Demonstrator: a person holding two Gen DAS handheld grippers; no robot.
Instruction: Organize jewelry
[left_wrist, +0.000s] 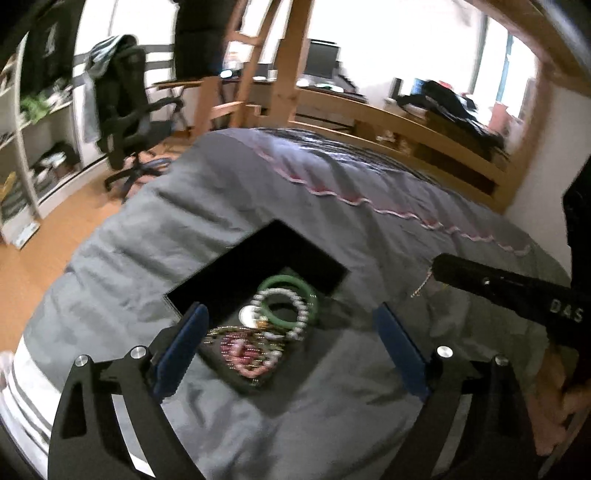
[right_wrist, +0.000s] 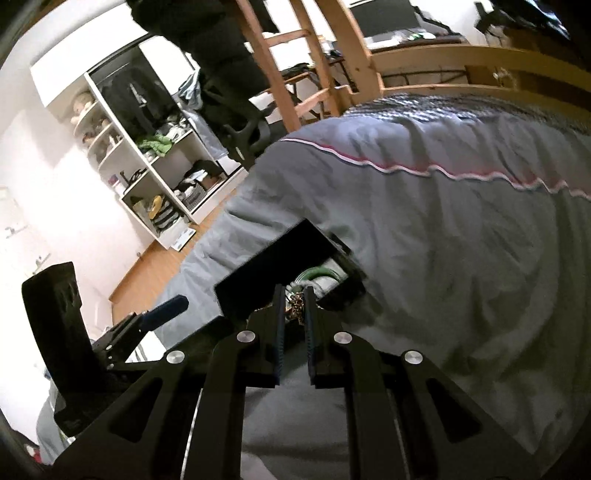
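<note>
A black jewelry box lies open on the grey bedspread. It holds a green bangle, a white bead bracelet, pink beads and gold chains. My left gripper is open, its blue pads either side of the box's near end. My right gripper is shut on a gold chain; in the left wrist view the chain dangles from its black fingers, right of the box. The box shows just beyond the right gripper's tips.
The grey bedspread with a pink wavy trim covers the bed. A wooden bed frame and ladder stand behind. A black office chair and white shelves are on the left over a wooden floor.
</note>
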